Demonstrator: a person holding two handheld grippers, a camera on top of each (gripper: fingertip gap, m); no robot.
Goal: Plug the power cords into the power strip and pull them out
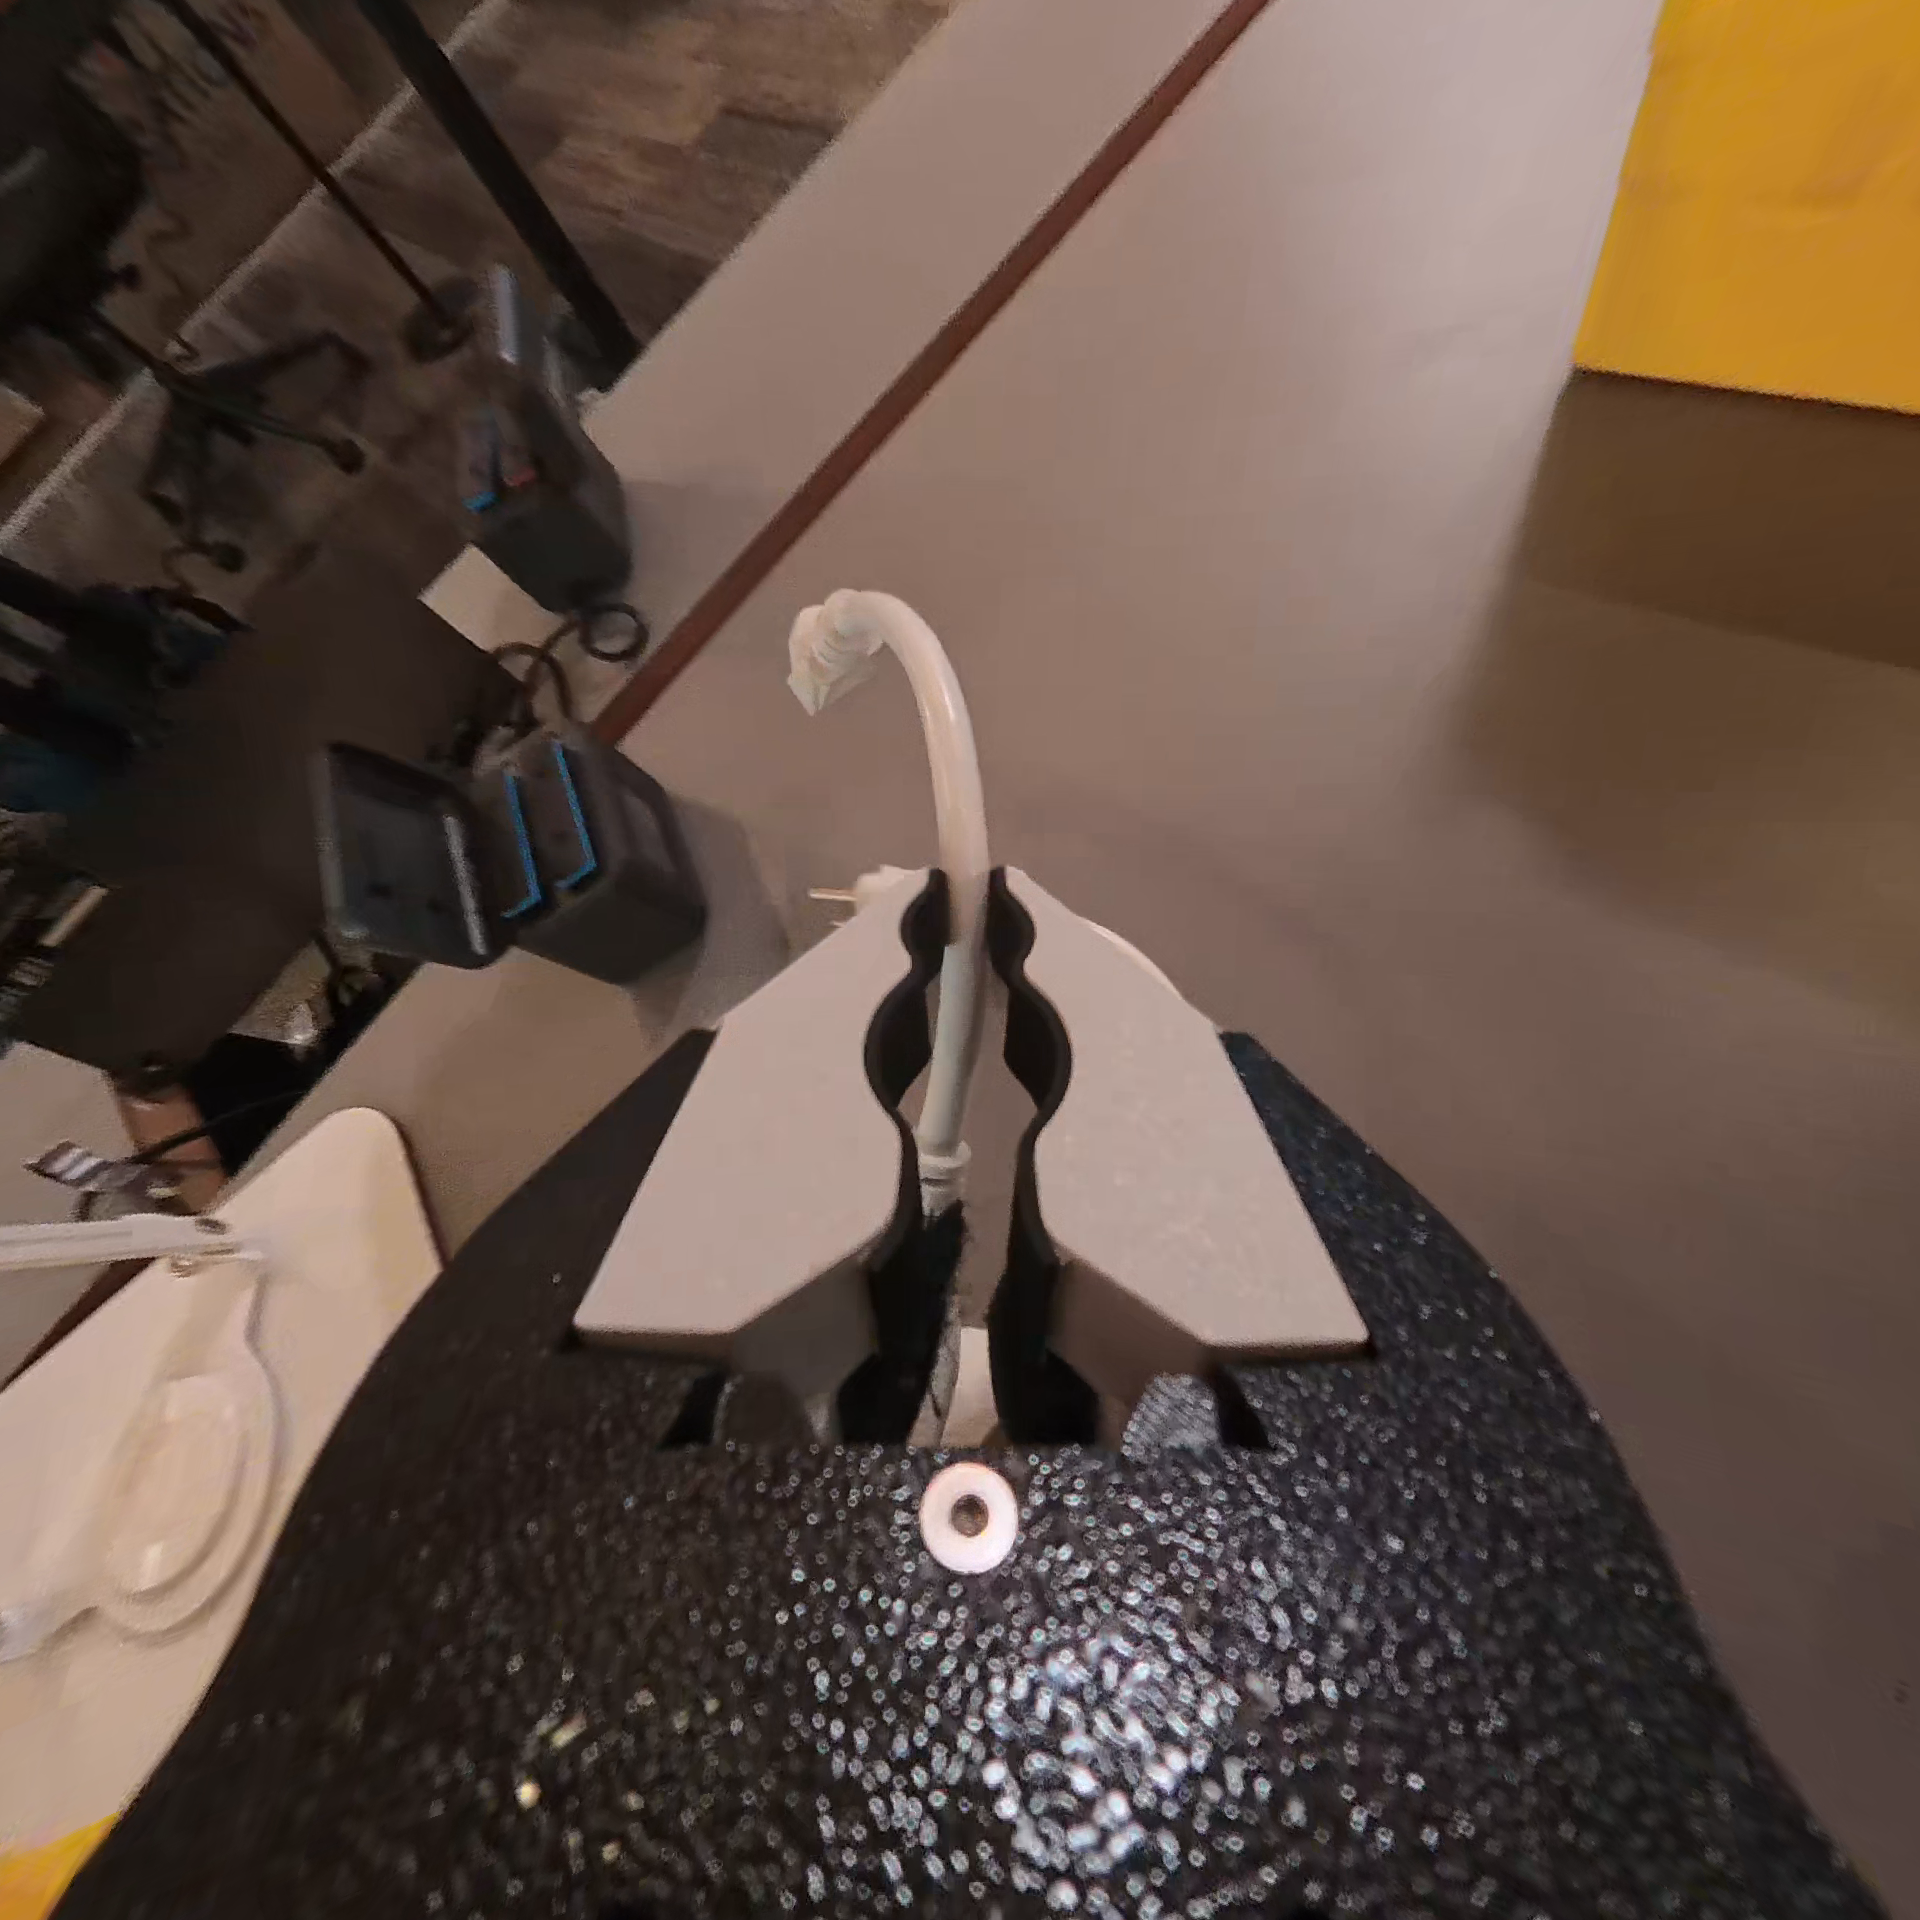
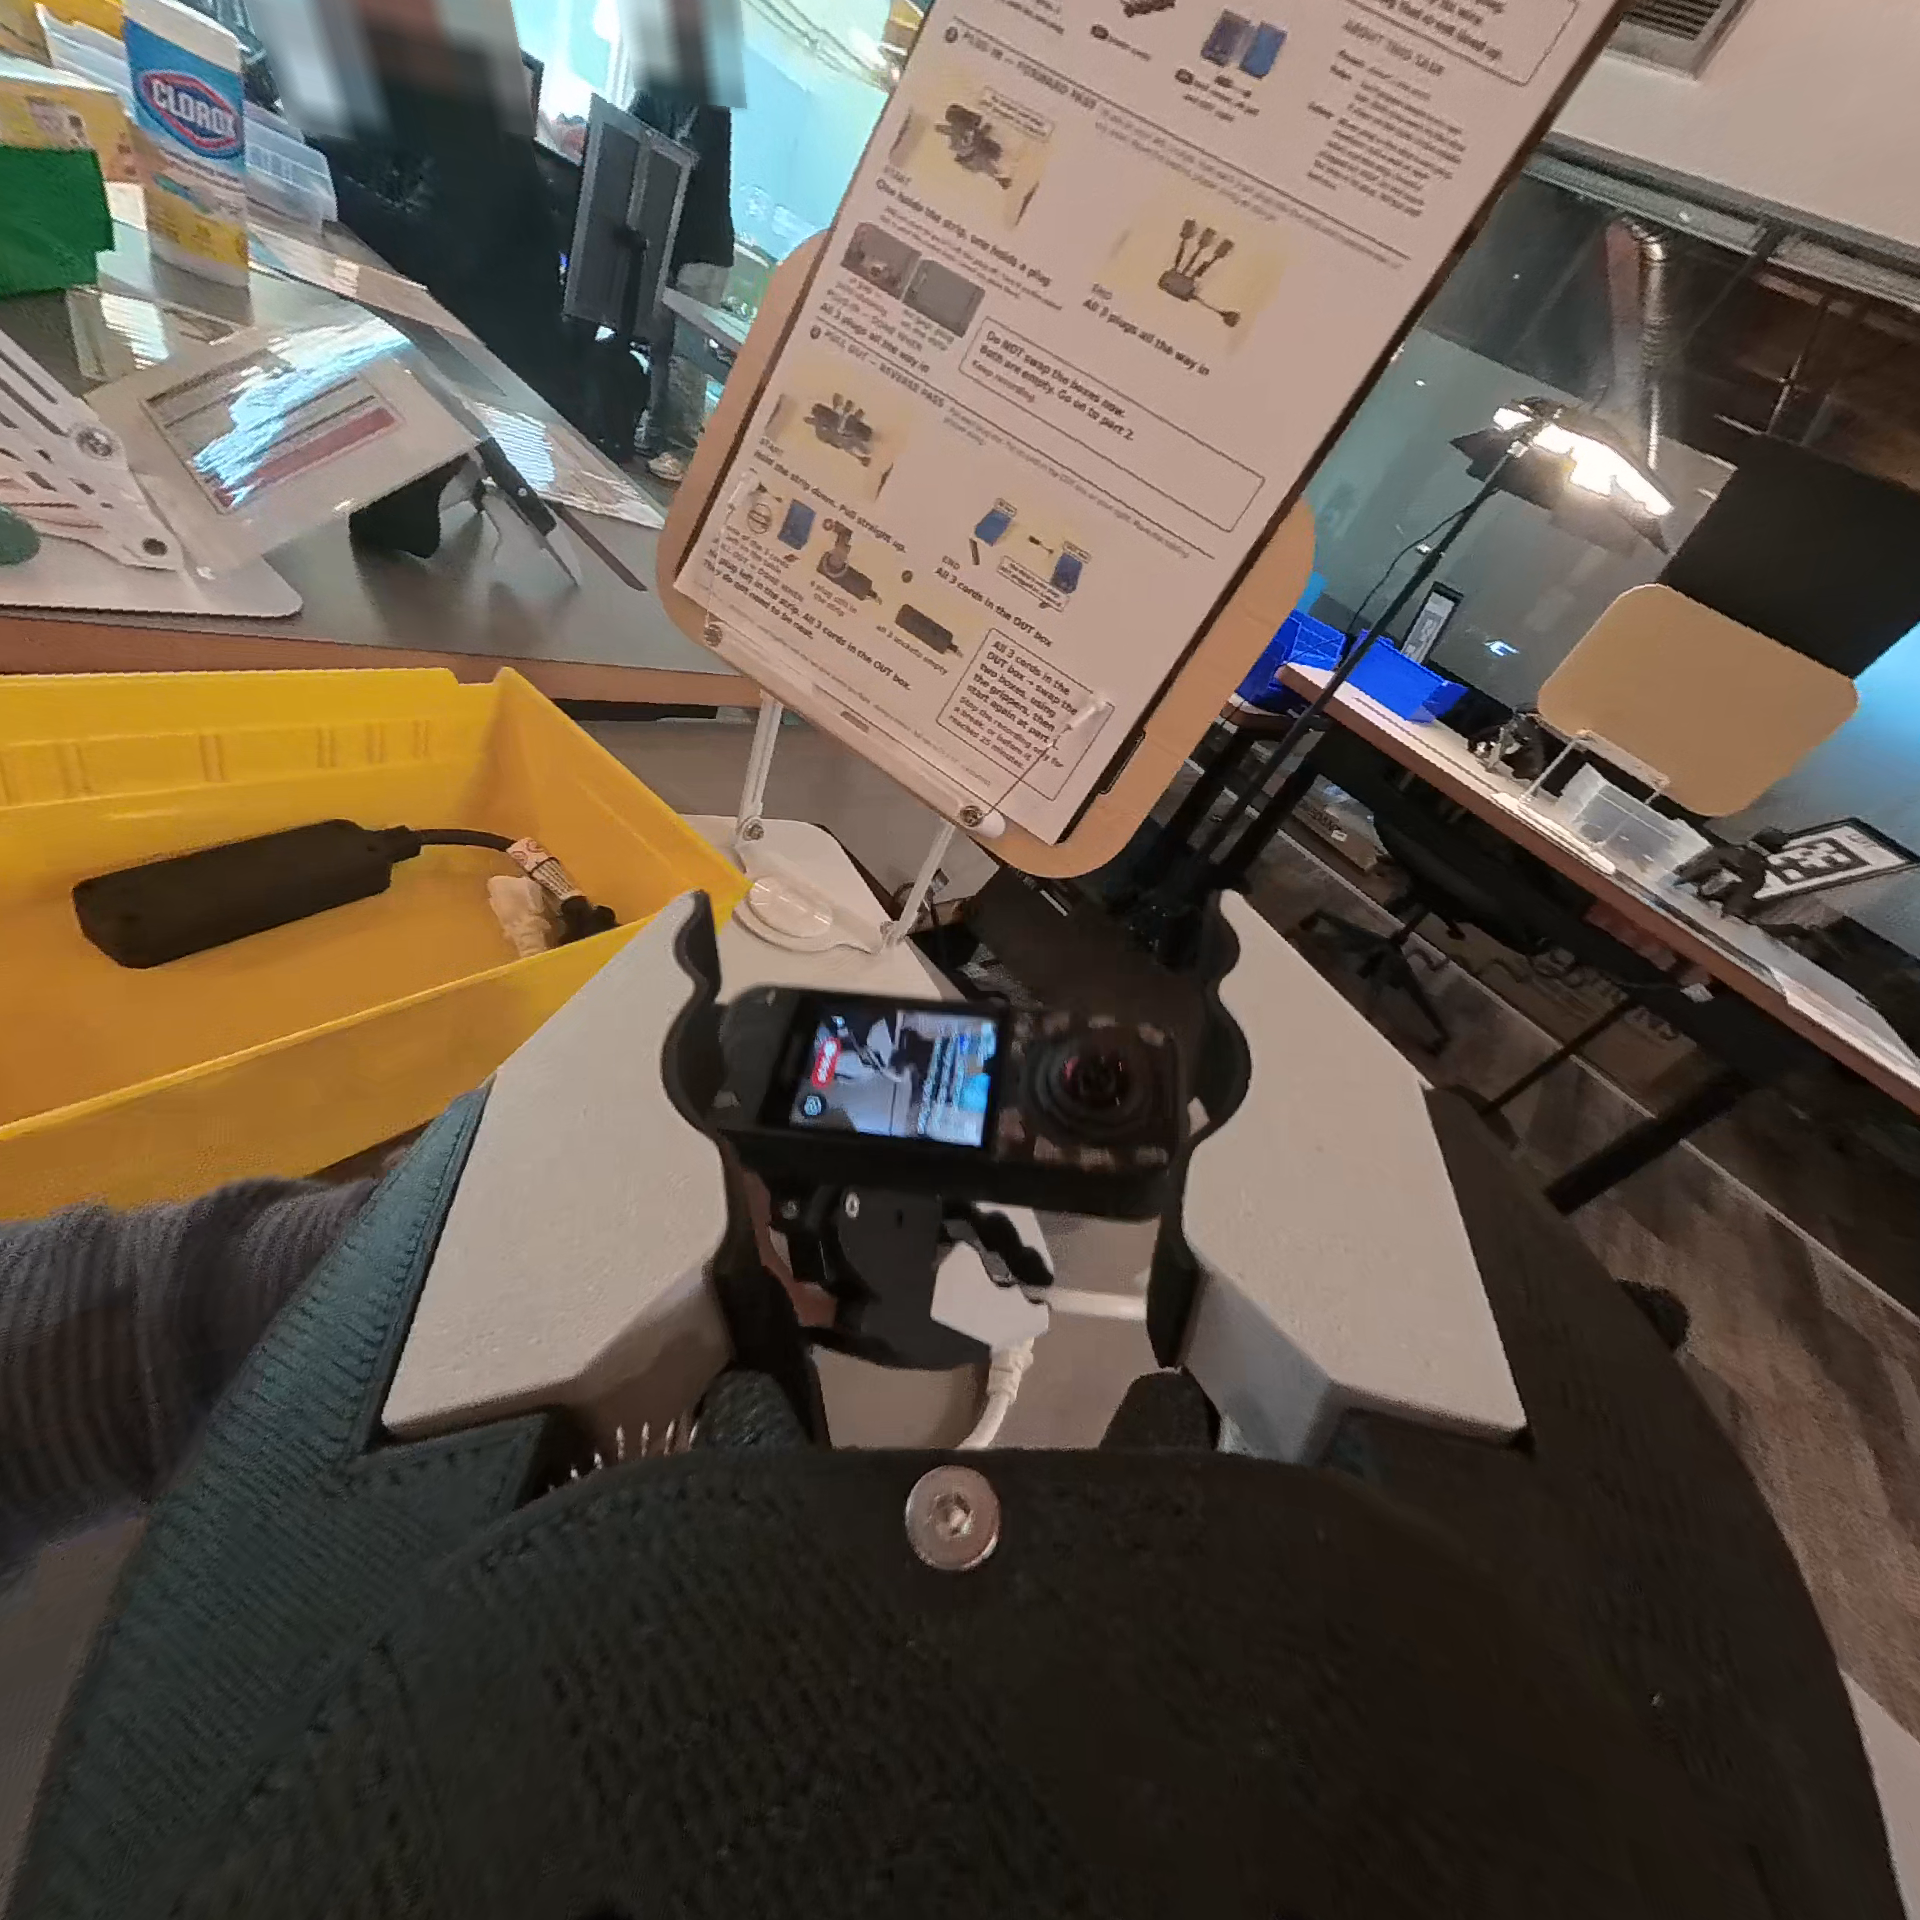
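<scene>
A black power strip (image 2: 234, 894) lies with a cord end in the yellow bin (image 2: 312, 1049) at left, well apart from both tools. The left gripper (image 1: 966, 883) is clamped on a short white power cord (image 1: 951, 831) arching above its fingertips over the grey table (image 1: 1351, 727). The right gripper (image 2: 961, 935) stands spread wide, grasping nothing, the other tool's camera (image 2: 951, 1096) showing between its fingers.

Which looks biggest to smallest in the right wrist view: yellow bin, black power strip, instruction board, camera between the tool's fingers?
1. instruction board
2. yellow bin
3. camera and black power strip: similar apparent size, and the camera is much nearer the lens, so no ranking between them.
</scene>
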